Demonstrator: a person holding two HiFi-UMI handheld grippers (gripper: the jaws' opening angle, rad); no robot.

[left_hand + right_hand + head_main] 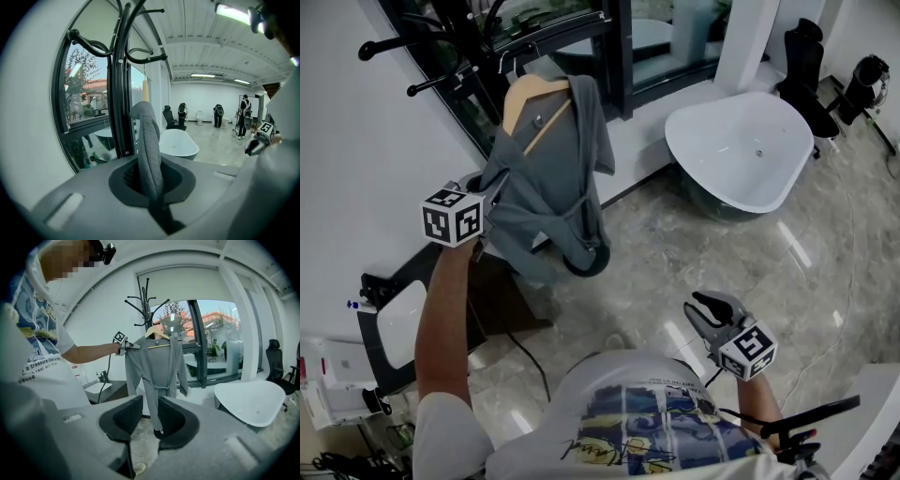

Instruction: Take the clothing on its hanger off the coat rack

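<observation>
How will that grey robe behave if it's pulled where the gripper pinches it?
Probably floppy: the grey robe hangs in soft folds and bunches thin where the left gripper pinches it. Pulled there, it would likely stretch and slip off the wooden hanger rather than lift it.

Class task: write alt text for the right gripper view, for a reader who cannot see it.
A grey robe on a wooden hanger hangs from a black coat rack by a window, with the left gripper pinching its shoulder. In the foreground the fingers of the right gripper stand apart, empty; a white bathtub sits at right.
</observation>
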